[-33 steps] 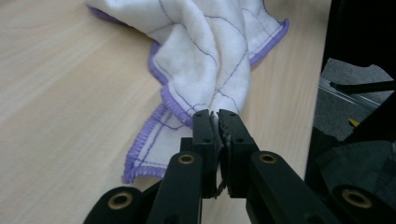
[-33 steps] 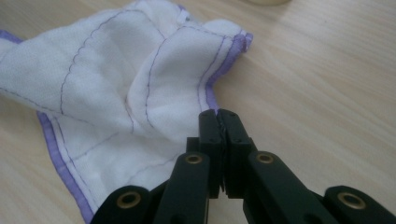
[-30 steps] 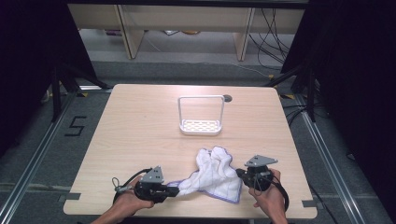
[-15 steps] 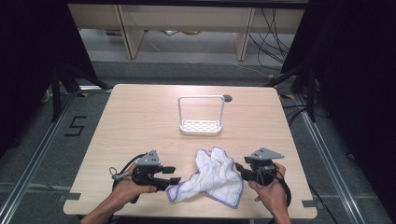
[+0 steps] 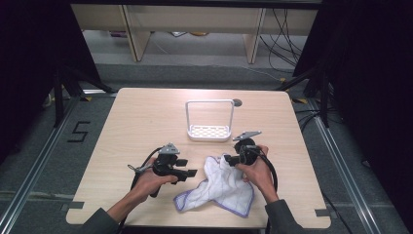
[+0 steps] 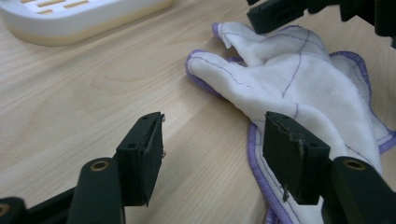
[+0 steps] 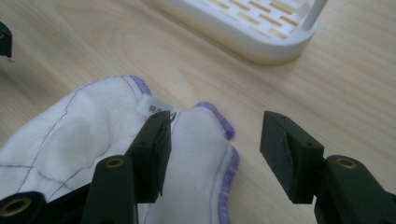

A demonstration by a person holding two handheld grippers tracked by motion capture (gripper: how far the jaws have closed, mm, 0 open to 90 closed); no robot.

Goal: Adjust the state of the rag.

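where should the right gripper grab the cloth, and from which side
Judging by its pose, grip the raised purple-hemmed fold of the cloth by the small label, at the end nearest the rack. It stands up off the table while the rest lies flatter. The right gripper is open, its jaws having just opened, one jaw over that fold; coming down from above, hem between the jaws, looks simplest.

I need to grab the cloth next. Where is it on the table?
In the high view the cloth lies crumpled near the table's front edge, between the left gripper and the right gripper, in front of the white rack.
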